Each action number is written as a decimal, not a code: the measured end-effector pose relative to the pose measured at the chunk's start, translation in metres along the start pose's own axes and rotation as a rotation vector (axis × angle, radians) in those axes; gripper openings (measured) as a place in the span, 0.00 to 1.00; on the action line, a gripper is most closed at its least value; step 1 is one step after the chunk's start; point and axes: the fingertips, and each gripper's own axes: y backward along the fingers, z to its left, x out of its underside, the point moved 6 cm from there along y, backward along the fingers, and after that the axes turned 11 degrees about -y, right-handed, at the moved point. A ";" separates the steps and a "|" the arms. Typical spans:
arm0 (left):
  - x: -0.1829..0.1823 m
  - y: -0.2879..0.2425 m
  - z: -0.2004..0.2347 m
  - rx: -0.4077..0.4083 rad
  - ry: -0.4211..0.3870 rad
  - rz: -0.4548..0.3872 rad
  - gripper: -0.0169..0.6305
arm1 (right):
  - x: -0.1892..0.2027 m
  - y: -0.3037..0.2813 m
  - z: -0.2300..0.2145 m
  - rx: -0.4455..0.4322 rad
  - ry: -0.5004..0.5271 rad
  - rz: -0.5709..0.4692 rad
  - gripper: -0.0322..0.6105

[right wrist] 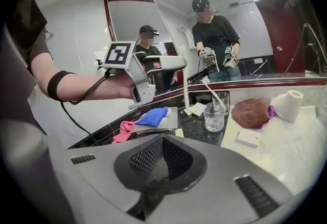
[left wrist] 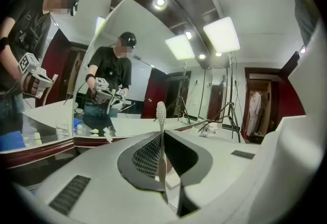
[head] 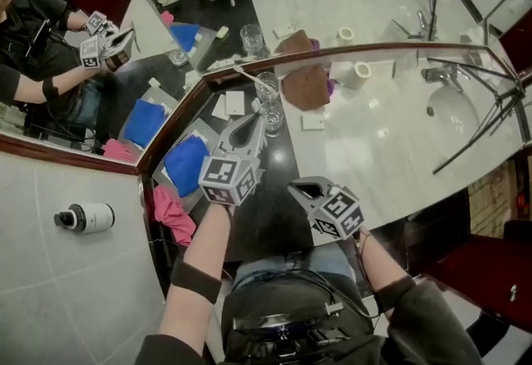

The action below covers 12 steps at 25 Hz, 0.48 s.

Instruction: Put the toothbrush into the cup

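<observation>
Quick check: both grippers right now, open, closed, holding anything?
Left gripper: jaws closed on the toothbrush.
Right gripper: jaws closed, empty.

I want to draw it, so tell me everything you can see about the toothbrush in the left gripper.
The toothbrush is white, thin and looks plastic. Its narrow handle is pinched between the shut jaws of the left gripper, and its small oval bristle head sticks out past their tips. It is up in the air, touching nothing else.
</observation>
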 end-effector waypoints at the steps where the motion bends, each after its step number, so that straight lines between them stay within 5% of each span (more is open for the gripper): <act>1: 0.000 -0.005 0.005 -0.002 0.005 -0.012 0.05 | 0.001 -0.007 0.003 -0.019 0.006 0.009 0.08; 12: 0.021 -0.053 0.054 -0.057 0.080 -0.128 0.05 | 0.004 -0.081 0.022 -0.196 0.053 0.078 0.08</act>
